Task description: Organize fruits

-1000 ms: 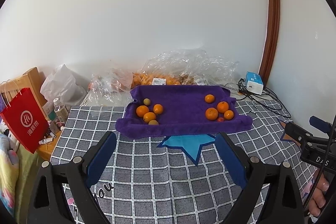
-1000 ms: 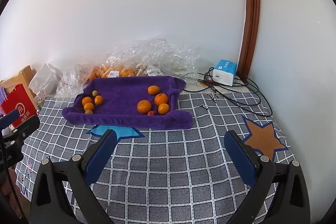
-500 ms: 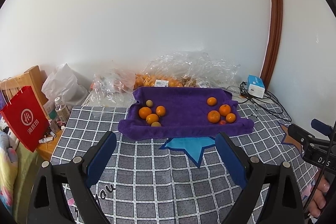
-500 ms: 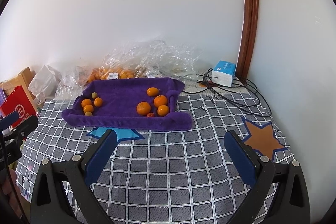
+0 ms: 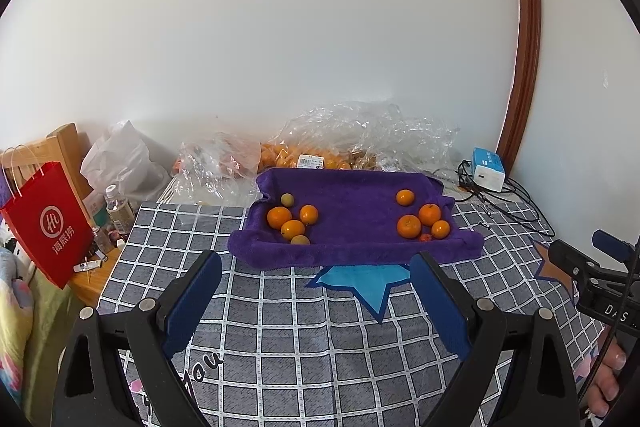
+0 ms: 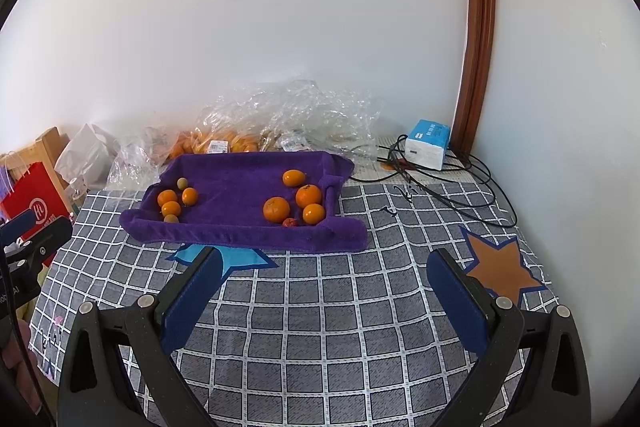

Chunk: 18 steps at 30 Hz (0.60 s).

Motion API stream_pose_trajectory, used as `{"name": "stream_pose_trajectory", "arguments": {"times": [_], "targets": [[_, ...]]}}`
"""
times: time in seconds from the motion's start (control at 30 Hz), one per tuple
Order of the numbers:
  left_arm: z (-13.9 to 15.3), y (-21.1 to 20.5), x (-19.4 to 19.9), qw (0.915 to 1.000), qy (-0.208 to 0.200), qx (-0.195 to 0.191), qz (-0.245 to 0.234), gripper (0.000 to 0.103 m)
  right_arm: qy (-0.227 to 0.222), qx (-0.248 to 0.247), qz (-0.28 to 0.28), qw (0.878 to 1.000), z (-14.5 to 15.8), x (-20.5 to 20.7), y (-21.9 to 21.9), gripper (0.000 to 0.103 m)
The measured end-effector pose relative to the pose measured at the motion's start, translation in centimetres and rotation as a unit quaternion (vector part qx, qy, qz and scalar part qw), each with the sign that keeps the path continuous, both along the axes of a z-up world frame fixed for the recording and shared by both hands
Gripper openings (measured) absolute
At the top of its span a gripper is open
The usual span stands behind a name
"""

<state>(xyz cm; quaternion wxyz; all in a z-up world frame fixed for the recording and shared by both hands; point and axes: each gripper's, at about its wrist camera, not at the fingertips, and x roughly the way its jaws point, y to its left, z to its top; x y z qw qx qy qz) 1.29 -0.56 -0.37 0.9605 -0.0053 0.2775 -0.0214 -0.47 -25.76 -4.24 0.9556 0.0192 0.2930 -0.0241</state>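
A purple towel tray [image 5: 352, 251] [image 6: 240, 235] sits at the back of the checked cloth. Its left end holds three oranges [image 5: 279, 217] [image 6: 167, 197] and two small greenish fruits [image 5: 287, 199] [image 6: 182, 183]. Its right end holds several oranges [image 5: 409, 225] [image 6: 276, 209] and a small red fruit [image 5: 425, 237] [image 6: 290, 222]. My left gripper [image 5: 316, 269] is open and empty, well short of the tray. My right gripper [image 6: 324, 267] is open and empty, in front of the tray's right part.
Clear plastic bags [image 5: 360, 135] with more oranges lie behind the tray against the wall. A blue-white box [image 6: 427, 143] and black cables [image 6: 460, 183] lie at back right. A red paper bag [image 5: 48, 223] and bottles [image 5: 118, 207] stand off the left edge.
Both grippers have drawn back and risen slightly; the tray looks a little farther away and lower in both views. Both stay open and empty.
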Motion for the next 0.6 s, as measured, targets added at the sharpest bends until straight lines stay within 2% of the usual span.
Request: {"name": "stream_pose_trajectory", "arguments": {"times": [0.6], "targets": [[0.04,-0.11,-0.06,1.0,-0.001,-0.001,0.001,0.095,-0.003,-0.001,0.004,1.0,0.13,0.02,0.24,0.101]]}}
